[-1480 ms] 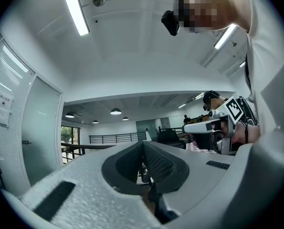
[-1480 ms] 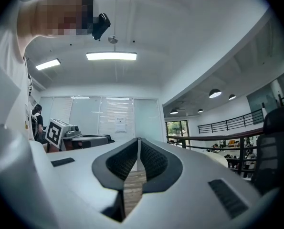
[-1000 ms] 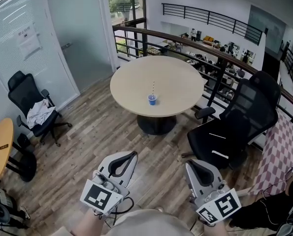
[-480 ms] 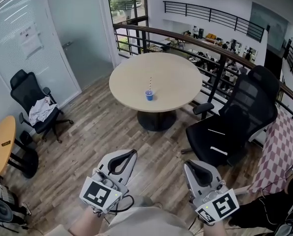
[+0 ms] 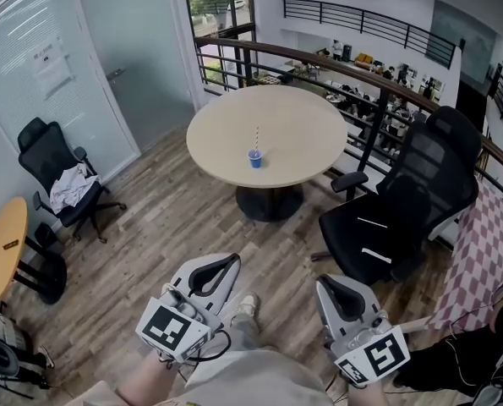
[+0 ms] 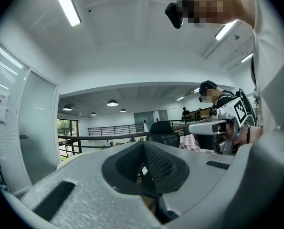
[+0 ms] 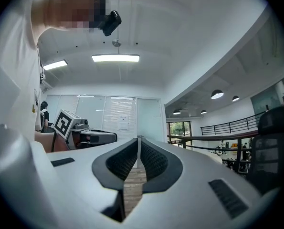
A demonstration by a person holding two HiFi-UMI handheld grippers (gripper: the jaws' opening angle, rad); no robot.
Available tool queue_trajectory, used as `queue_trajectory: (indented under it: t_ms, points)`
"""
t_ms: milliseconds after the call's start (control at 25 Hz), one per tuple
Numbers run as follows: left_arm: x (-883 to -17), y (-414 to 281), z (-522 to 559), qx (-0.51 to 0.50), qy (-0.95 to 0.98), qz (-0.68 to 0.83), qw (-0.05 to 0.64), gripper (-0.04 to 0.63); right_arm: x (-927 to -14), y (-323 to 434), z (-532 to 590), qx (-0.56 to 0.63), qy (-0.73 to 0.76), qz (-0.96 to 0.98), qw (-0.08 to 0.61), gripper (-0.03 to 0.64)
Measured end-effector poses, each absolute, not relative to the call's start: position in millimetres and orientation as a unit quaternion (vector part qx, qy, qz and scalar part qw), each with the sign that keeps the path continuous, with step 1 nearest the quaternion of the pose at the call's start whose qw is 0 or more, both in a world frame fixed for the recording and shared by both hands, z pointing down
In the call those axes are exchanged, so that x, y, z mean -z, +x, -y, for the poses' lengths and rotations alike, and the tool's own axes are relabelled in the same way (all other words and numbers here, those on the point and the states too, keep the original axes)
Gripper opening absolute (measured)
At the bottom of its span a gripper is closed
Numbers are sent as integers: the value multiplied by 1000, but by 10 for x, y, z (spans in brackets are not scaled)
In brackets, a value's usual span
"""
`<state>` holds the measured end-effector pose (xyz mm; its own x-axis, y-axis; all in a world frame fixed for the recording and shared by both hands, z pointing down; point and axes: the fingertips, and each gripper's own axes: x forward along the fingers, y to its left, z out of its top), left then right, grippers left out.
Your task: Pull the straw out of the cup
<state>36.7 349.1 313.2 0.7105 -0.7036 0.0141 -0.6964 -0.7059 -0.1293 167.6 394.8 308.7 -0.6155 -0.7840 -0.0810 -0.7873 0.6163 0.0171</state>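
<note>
**Both Grippers Closed, Well Short of the Table**

Take the round beige wooden table [image 5: 306, 129] as the reference. Find the small blue cup [image 5: 254, 159] on the tabletop, just inside the near edge and left of centre. Note the thin, light-coloured straw [image 5: 256, 137] standing upright in the cup and rising clear of the rim.

Locate the left gripper [image 5: 227, 263], white-bodied with black jaw pads, well apart from the table on its near side, above the wood-plank floor [image 5: 150, 227]. Check the left gripper view: jaws pressed together tip to tip, nothing pinched between them.

Locate the right gripper [image 5: 327, 283], of the same build, also well apart from the table on its near side and further to the right. Check the right gripper view: jaws likewise pressed together, nothing pinched.

Identify the black mesh office chair [image 5: 412, 193] just beside the table's right edge, and the dark metal railing [image 5: 259, 53] curving behind the table's far side.
</note>
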Motion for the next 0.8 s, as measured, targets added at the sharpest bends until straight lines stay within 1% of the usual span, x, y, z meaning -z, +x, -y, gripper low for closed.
queue_trajectory:
  t_ms: [320, 520, 800]
  points:
    - [-3458, 221, -3285, 9, -918, -396, 37, 14, -3233, 1487, -3744, -87, -439, -894, -13, 31]
    - [-3576, 41, -3013, 8, -914, -404, 42, 14, -3323, 1322, -3472, -89, -435, -896, -8, 31]
    - [-3695, -325, -2406, 8, -909, -412, 61, 14, -3451, 1034, -2745, -88, -435, -896, -4, 31]
